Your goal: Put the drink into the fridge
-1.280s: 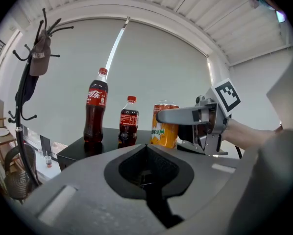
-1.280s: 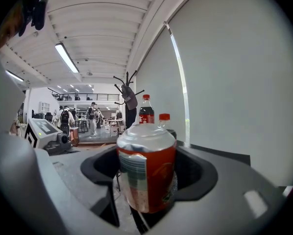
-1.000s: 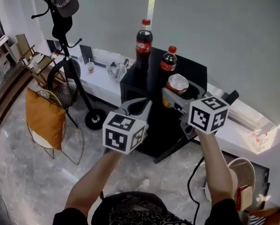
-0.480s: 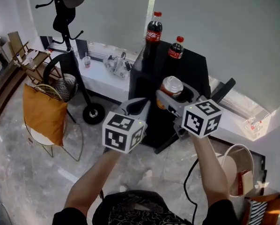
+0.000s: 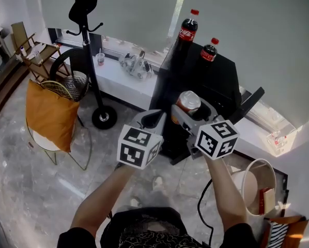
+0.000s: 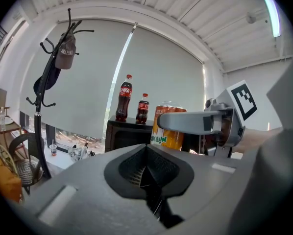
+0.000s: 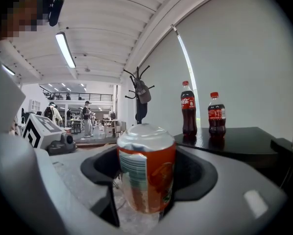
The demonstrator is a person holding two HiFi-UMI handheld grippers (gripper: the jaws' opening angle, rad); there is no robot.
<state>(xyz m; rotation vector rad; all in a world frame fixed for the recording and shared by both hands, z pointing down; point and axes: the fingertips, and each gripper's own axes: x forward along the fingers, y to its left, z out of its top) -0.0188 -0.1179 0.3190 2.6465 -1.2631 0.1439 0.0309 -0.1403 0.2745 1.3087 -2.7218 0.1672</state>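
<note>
- Progress: the orange soda can [image 7: 146, 165] has been picked up. It stands upright in the right claw [image 5: 190, 112], whose jaws are spread wide and press on its sides. We hold it in the air just in front of the black fridge [image 5: 216, 81], not yet inside.
- Left claw [image 6: 146, 173]: jaws together, holding nothing.
- Left to do, in our judgement: open the door, which appears shut though the dark front reads poorly; set the can inside; close up.
- Containers: the fridge's interior is hidden from us. A tall cola bottle [image 5: 186, 31] and a short cola bottle [image 5: 209, 49] stand on its top. The white bin [image 5: 250, 187] holds a reddish box [image 5: 266, 200].
</note>
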